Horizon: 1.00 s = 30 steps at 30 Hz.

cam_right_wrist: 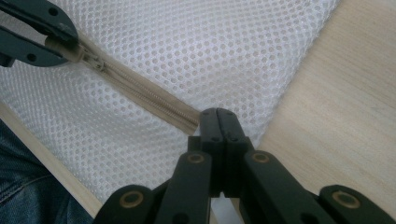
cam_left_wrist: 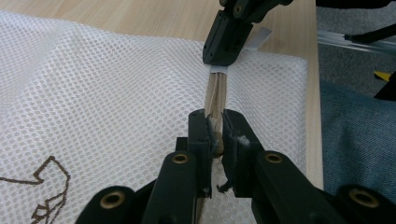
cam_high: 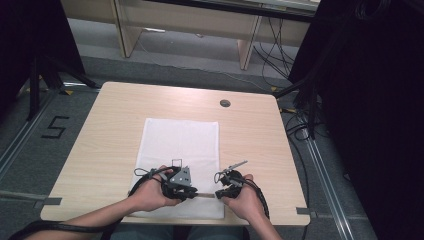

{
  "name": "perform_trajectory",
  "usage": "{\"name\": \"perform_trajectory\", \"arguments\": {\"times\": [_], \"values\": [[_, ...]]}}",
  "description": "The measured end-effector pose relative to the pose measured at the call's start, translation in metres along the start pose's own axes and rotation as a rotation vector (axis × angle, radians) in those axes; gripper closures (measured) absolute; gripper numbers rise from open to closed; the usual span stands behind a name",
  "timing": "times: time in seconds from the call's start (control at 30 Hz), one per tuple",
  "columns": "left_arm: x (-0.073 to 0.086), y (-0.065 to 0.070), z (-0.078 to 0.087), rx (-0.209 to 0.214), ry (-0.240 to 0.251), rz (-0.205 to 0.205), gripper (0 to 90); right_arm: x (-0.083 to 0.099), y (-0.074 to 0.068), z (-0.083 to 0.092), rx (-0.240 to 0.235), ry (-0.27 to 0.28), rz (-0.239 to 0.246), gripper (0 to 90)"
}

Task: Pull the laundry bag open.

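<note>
Near edge of the table (cam_high: 100, 145), high view: the person's forearms enter from below, each hand carrying a hand-held gripper. The left hand-held gripper (cam_high: 192, 192) and the right hand-held gripper (cam_high: 218, 193) face each other over the near hem of a white mesh laundry bag (cam_high: 182, 140), with a short stretch of beige zipper (cam_high: 206, 195) spanning the gap between them.

Left gripper view: the left hand-held gripper (cam_left_wrist: 215, 128) is clenched on the zipper (cam_left_wrist: 215, 95), which passes between its black jaws where the slider sits; a short dark thread hangs below the jaws. The zipper runs on to the right hand-held gripper (cam_left_wrist: 219, 60) beyond, which pinches its pale end tab. A brown line drawing (cam_left_wrist: 46, 191) is printed on the mesh at lower left.

Right gripper view: the right hand-held gripper (cam_right_wrist: 219, 116) is closed tight on the end of the zipper (cam_right_wrist: 154, 100), its jaws meeting with no visible gap. The zipper runs diagonally across the mesh laundry bag (cam_right_wrist: 210, 51) to the left hand-held gripper (cam_right_wrist: 70, 44), which holds the zipper at its metal slider (cam_right_wrist: 95, 60).

Farther off, high view: the bag lies flat, lengthwise, in the middle of the table, reaching its near edge. A round cable grommet (cam_high: 225, 103) sits near the far edge. Beyond the table stand wooden furniture legs (cam_high: 247, 47) and loose cables (cam_high: 275, 50) on the grey floor (cam_high: 175, 65).
</note>
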State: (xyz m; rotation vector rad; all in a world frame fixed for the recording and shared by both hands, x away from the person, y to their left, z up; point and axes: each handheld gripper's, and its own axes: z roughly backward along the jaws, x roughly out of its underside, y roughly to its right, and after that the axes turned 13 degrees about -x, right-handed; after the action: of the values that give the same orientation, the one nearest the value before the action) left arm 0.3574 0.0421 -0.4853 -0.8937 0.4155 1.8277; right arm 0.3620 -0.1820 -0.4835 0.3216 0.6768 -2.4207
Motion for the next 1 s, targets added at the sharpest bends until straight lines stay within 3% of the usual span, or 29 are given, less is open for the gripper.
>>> {"name": "perform_trajectory", "arguments": {"times": [0.03,0.07,0.1,0.2,0.23,0.33,1.0], "values": [[0.0001,-0.0001,0.0001,0.000,-0.002,-0.005,81.9,-0.0001,0.0014,-0.0007,-0.002,0.008,0.020,90.0],[0.0001,0.0001,0.0000,0.000,-0.002,-0.005,81.9,0.0000,0.0001,-0.0002,0.001,0.001,0.001,90.0],[0.0000,0.0001,0.0000,0.000,-0.001,-0.005,81.9,-0.0001,0.0019,-0.0006,-0.005,0.011,0.031,90.0],[0.0000,-0.0001,0.0002,0.001,0.000,-0.003,81.9,-0.0001,0.0017,-0.0006,-0.002,0.010,0.029,90.0],[0.0001,-0.0001,0.0002,0.001,0.000,-0.004,81.9,0.0000,0.0008,-0.0004,-0.002,0.004,0.009,90.0],[0.0009,-0.0002,0.0009,0.003,0.004,0.015,81.9,0.0000,0.0010,-0.0003,-0.003,0.006,0.012,90.0],[0.0005,-0.0013,0.0020,-0.002,0.006,0.013,81.9,-0.0007,0.0037,-0.0006,-0.010,0.006,0.045,90.0]]}}
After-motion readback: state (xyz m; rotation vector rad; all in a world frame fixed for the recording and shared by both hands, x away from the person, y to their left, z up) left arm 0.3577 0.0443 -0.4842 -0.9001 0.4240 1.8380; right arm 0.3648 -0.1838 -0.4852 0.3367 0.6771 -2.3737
